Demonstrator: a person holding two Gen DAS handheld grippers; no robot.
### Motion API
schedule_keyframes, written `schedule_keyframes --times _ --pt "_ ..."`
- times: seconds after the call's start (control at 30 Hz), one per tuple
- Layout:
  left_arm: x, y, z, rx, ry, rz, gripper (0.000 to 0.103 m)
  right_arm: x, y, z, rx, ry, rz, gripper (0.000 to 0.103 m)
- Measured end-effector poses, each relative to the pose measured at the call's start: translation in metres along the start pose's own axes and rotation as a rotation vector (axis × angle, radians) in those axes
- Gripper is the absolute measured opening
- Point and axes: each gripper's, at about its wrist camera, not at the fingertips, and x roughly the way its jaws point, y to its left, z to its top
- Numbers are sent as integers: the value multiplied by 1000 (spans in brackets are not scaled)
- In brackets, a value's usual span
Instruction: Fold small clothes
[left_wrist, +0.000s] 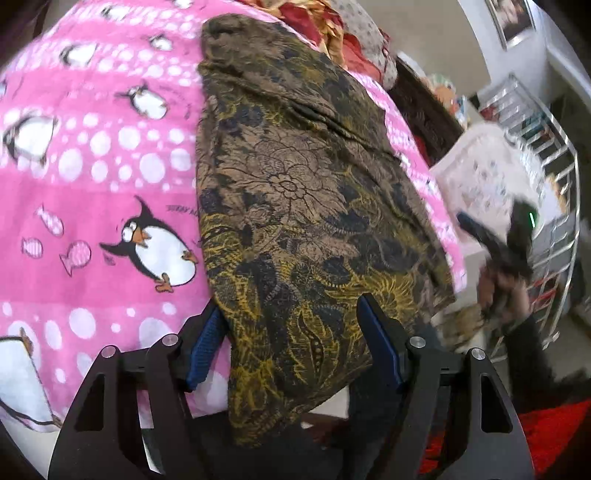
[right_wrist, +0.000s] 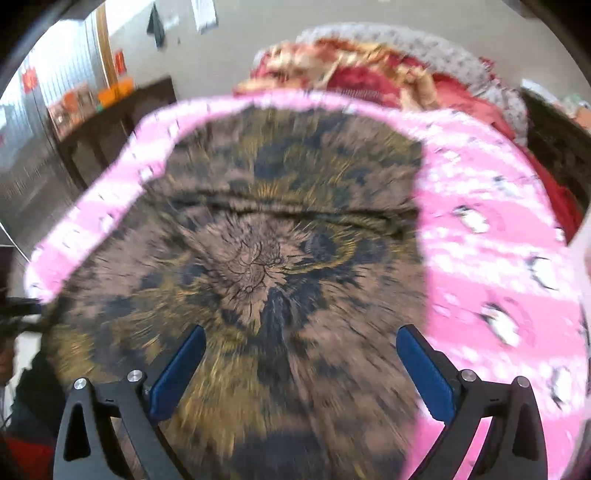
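Brown, black and yellow floral garment (left_wrist: 303, 206) lies flat, near end overhanging.

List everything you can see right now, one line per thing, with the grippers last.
patterned garment: one, brown with black and yellow flowers, lying flat on the pink blanket, near edge hanging over its front.
pink blanket: one, pink with white dots and penguins, covering the surface under the garment.
red and gold bedding: one heap, behind the blanket.
metal rack: one, silver, far right of the left wrist view.
dark cabinet: one, dark brown, by the wall, upper left of the right wrist view.
left gripper: black with blue pads, jaws apart astride the garment's near edge, not pressing.
right gripper: black with blue pads, jaws apart above the garment, blurred.
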Motion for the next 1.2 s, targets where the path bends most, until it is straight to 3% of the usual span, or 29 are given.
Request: schedule_keyframes --times 0.07,0.17,0.2,0.23,0.3,0.37,0.5,0.7,0.83,0.93,1.0,1.07,1.2 --pt "1 -3 -2 28 -1 24 65 -30 -7 -14 13 -51 17 102" --pt "2 -4 -6 50 -1 77 45 -63 -22 -46 57 -78 58 102" --pt "2 -2 -6 42 -8 91 34 -68 -26 -60 66 -73 72 101" --pt "3 0 -6 30 -11 101 20 -68 -28 -73 70 -58 85 93" --pt "2 8 -6 -7 -15 114 11 -59 -29 -90 68 -3 108 72" --pt "1 11 -7 -23 -21 102 11 -46 -30 -102 71 31 113 63" --pt "0 3 -9 26 -7 128 11 -18 -44 -114 113 72 116 60" --pt "6 1 -6 36 15 109 11 -28 -62 -122 202 32 388 59" --pt "12 -1 -2 44 30 108 12 -25 -65 -125 242 38 471 59" --pt "13 1 0 35 32 102 12 -25 -66 -124 281 16 563 43" --pt "12 3 1 22 27 98 12 -20 -67 -124 281 18 540 43" --pt "10 3 0 12 16 104 11 -11 -69 -124 297 26 522 34" --pt "4 -1 -4 18 -22 123 4 -9 -65 -124 296 17 548 34"
